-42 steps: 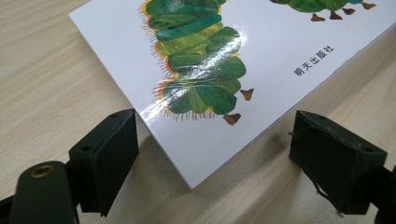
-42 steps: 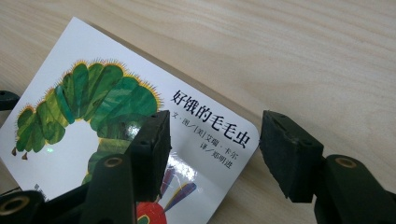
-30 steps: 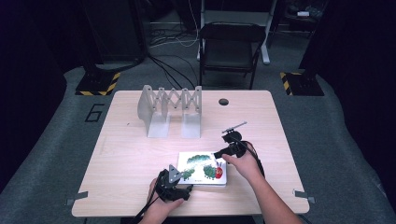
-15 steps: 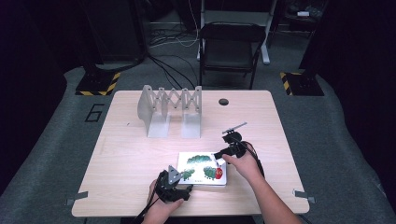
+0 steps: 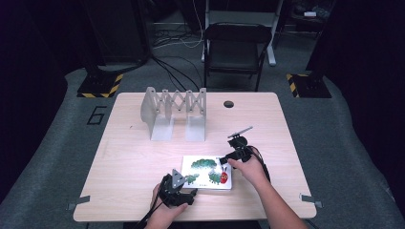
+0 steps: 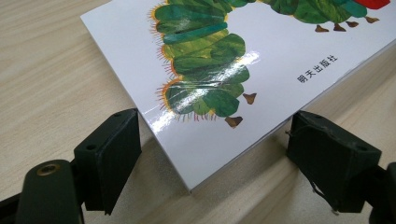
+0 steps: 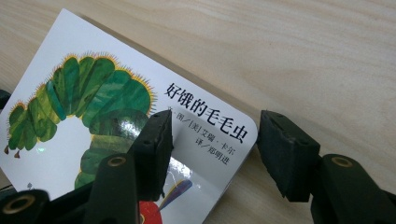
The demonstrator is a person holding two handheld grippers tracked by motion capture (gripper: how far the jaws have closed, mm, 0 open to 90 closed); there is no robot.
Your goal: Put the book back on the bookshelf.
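Observation:
A white board book (image 5: 207, 171) with a green caterpillar on its cover lies flat on the wooden table (image 5: 133, 162). My left gripper (image 5: 179, 193) sits at the book's near left corner. In the left gripper view the left gripper (image 6: 215, 149) is open, with that corner of the book (image 6: 243, 79) between its two jaws and touching neither. My right gripper (image 5: 230, 156) is at the book's far right corner. The right gripper view shows the right gripper (image 7: 217, 140) open too: one jaw is over the cover of the book (image 7: 93, 116), the other over bare table beyond its edge.
A white accordion-style rack (image 5: 174, 112) stands at the back of the table. A small round hole (image 5: 229, 103) lies right of it. A dark folding chair (image 5: 236, 50) stands behind the table. The table's near edge runs just below the left gripper.

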